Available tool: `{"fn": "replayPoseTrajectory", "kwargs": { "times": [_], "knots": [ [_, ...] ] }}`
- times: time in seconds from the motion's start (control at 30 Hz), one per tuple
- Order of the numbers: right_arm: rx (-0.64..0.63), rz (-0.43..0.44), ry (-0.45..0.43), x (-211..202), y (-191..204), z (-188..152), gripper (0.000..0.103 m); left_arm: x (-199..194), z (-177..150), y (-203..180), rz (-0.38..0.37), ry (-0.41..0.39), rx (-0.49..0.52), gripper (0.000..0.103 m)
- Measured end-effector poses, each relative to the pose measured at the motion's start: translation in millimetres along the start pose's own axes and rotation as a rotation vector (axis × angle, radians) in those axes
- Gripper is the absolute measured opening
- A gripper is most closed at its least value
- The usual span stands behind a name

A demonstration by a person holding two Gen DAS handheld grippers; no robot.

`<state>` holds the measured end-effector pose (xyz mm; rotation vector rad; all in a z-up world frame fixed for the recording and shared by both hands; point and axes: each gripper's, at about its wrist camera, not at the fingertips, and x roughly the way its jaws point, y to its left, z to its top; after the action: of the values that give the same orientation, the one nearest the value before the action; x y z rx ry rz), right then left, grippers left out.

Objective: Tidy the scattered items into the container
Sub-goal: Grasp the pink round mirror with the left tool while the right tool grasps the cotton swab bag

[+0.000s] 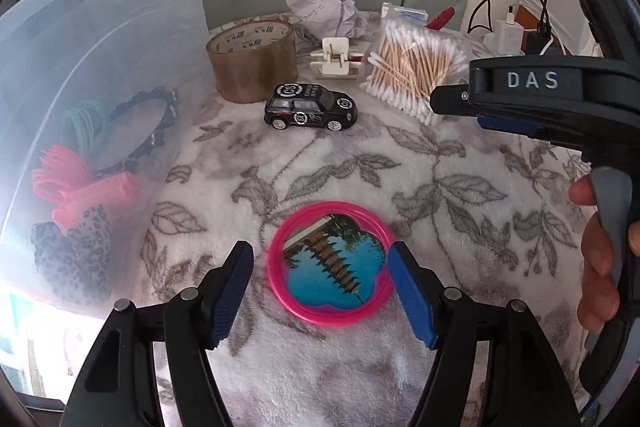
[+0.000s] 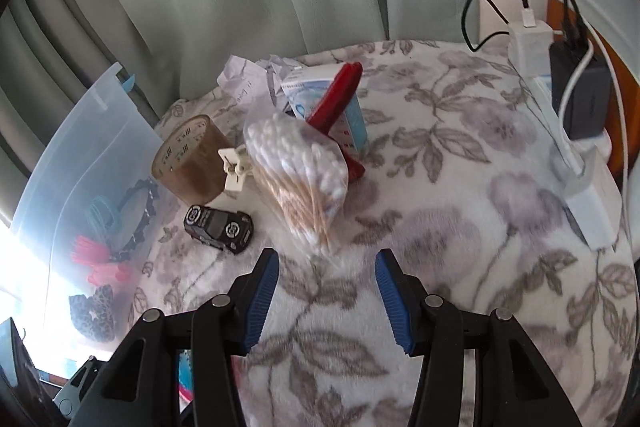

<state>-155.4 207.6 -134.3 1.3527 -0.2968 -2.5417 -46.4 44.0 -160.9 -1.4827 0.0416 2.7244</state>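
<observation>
Pink-rimmed mirror [image 1: 329, 264] lies between spread left hand-held gripper [image 1: 322, 293].

The right gripper [image 2: 326, 287] is hovering spread over the blanket [image 2: 460, 227], its fingers pointing toward the swab bag [image 2: 298, 171] beside the toy car [image 2: 218, 227].

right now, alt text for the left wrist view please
The open left gripper straddles a pink-rimmed round picture disc on a floral blanket. Behind sit a toy car, tape roll and cotton swabs; a clear bin stands left.
</observation>
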Motion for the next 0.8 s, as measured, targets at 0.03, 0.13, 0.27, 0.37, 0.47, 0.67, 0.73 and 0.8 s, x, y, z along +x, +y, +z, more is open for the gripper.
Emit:
{"fn": "replayPoseTrajectory", "kwargs": {
  "times": [0.03, 0.13, 0.27, 0.37, 0.47, 0.67, 0.73, 0.8],
  "knots": [
    [-0.004, 0.002, 0.0, 5, 1, 5, 0.055, 0, 0, 1, 0.004, 0.001, 0.0, 0.071],
    [-0.006, 0.017, 0.001, 18, 6, 14, 0.055, 0, -1, 4, 0.016, 0.004, 0.001, 0.071],
    [-0.002, 0.033, -0.005, 28, 12, 19, 0.055, 1, -2, 7, 0.022, 0.007, -0.006, 0.077],
    [0.026, 0.053, -0.017, 27, 8, 18, 0.051, 1, -3, 8, 0.01, 0.008, -0.025, 0.078],
    [0.065, 0.071, -0.029, 22, -1, 17, 0.037, 1, -4, 9, -0.008, 0.007, -0.038, 0.078],
    [0.077, 0.104, -0.055, 8, -7, 15, 0.025, -1, -7, 1, -0.055, 0.011, -0.022, 0.078],
    [0.074, 0.114, -0.071, 1, -7, 13, 0.024, -1, -9, -4, -0.072, 0.017, -0.01, 0.078],
    [0.08, 0.123, -0.083, -6, -9, 10, 0.023, -1, -11, -8, -0.085, 0.021, 0.004, 0.079]
  ]
}}
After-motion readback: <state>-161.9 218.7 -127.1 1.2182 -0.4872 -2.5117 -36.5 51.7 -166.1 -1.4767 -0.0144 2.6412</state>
